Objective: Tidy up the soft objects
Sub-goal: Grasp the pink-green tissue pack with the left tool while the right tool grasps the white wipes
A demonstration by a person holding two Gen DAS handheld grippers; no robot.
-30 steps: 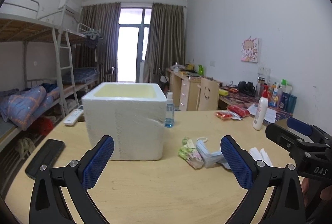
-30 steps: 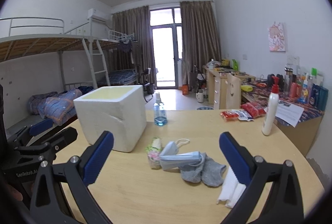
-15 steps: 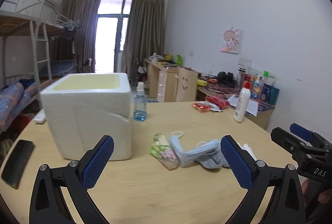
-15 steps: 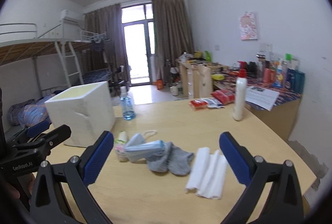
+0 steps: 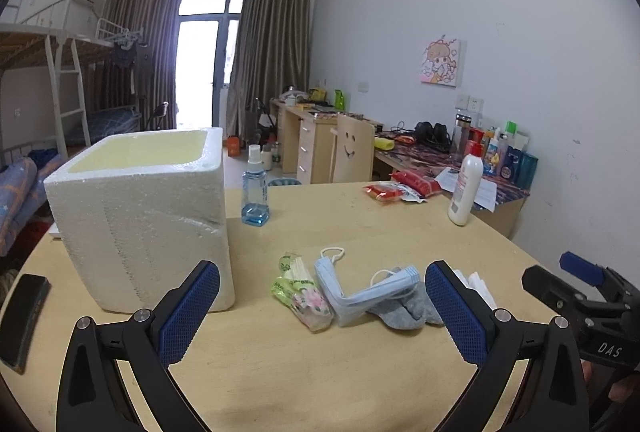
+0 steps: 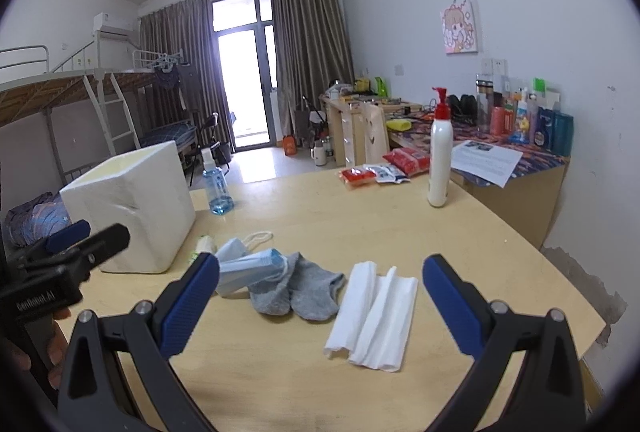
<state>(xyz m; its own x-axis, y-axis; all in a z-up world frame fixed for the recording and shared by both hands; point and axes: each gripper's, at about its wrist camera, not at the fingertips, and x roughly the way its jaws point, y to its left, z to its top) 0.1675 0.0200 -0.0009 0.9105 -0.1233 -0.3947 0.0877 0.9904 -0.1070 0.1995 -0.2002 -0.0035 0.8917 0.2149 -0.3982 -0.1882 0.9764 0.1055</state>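
Soft pile mid-table, both grippers wide open and empty.

I see the foam box (image 5: 140, 216) at left of frame, then my right gripper (image 6: 320, 296) nearest the folded tissues (image 6: 372, 316) (long axis running away from me), grey socks (image 6: 296, 292) and face masks (image 5: 360, 292) lower centre before my left gripper (image 5: 322, 306).

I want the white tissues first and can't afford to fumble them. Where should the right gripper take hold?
Judging by the pose, pinch the folded white tissues across their narrow width near the middle, coming straight down from above with the right gripper. They lie flat, lengthwise toward the camera, just apart from the grey socks.
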